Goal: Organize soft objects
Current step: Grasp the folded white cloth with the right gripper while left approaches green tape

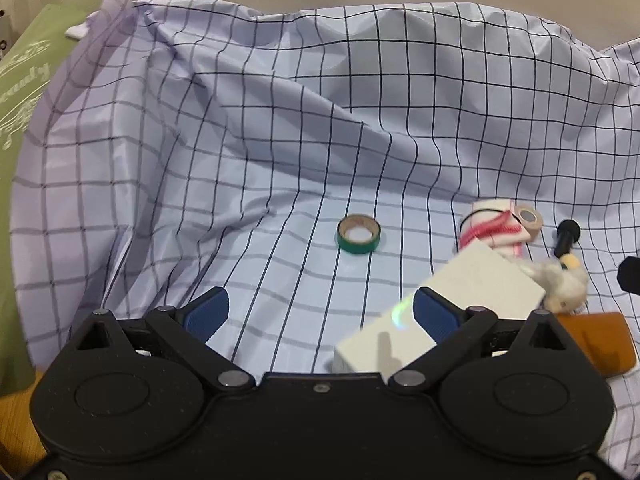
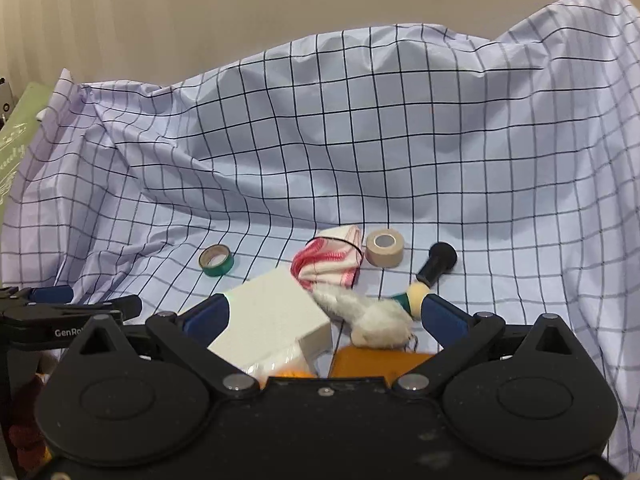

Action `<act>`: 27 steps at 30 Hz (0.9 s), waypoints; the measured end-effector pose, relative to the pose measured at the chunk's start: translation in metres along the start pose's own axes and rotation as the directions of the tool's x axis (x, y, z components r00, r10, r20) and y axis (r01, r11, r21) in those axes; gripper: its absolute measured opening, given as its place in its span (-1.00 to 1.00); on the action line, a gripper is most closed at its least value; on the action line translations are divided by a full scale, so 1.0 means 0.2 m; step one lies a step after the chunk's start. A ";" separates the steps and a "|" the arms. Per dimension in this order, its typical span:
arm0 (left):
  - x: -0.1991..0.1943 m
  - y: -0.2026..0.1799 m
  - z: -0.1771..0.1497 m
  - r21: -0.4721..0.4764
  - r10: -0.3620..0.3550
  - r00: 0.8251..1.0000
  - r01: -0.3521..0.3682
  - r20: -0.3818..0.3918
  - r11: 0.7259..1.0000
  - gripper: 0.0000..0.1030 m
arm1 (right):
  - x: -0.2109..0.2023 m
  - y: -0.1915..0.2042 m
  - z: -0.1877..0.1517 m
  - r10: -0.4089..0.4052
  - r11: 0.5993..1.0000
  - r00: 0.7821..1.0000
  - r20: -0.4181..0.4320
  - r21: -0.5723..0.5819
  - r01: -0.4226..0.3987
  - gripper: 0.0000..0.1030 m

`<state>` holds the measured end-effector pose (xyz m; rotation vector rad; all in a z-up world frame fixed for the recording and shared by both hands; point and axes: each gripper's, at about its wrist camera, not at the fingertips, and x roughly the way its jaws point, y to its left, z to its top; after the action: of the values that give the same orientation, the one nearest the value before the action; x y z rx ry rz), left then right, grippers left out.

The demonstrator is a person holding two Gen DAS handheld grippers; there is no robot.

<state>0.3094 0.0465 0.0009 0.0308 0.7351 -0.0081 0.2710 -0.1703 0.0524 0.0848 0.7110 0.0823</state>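
Spreading wide, both ribbed blue-padded tools, left (image 1: 320, 316) and right (image 2: 326, 316), over fluffy white plush (image 2: 372, 314) and crumpled gridded cloth (image 2: 400, 140).

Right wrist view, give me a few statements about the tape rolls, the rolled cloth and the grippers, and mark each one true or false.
1. The green tape roll lies left of the rolled cloth. True.
2. The beige tape roll is stacked on the green one. False: they lie apart, with the cloth between them.
3. The right gripper has its jaws clamped on the cloth. False: the jaws are open, holding nothing.
4. Everything rests on a checked sheet. True.
5. The left gripper is open. True.
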 end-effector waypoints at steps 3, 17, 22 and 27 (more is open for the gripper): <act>0.08 0.01 0.05 0.007 -0.003 1.000 0.003 -0.004 1.000 0.87 | 0.10 0.01 0.07 0.006 1.000 1.000 -0.003 -0.004 -0.006 0.99; 0.45 0.08 0.18 0.031 0.031 0.998 -0.029 -0.059 0.999 0.93 | 0.72 -0.03 0.38 0.018 0.997 0.975 -0.221 0.084 0.000 0.86; 0.51 0.10 0.16 0.030 0.028 0.995 -0.026 -0.091 0.999 0.91 | 0.92 0.00 0.40 0.001 0.995 0.952 -0.306 0.098 0.030 0.78; 0.54 0.11 0.16 0.040 0.025 0.995 -0.021 -0.100 0.999 0.90 | 1.06 0.06 0.40 -0.032 0.998 0.937 -0.347 0.047 0.051 0.72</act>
<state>0.4111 0.0671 -0.0482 0.0769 0.8350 0.0009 0.4829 -0.1400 -0.0245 0.1095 1.0679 0.0370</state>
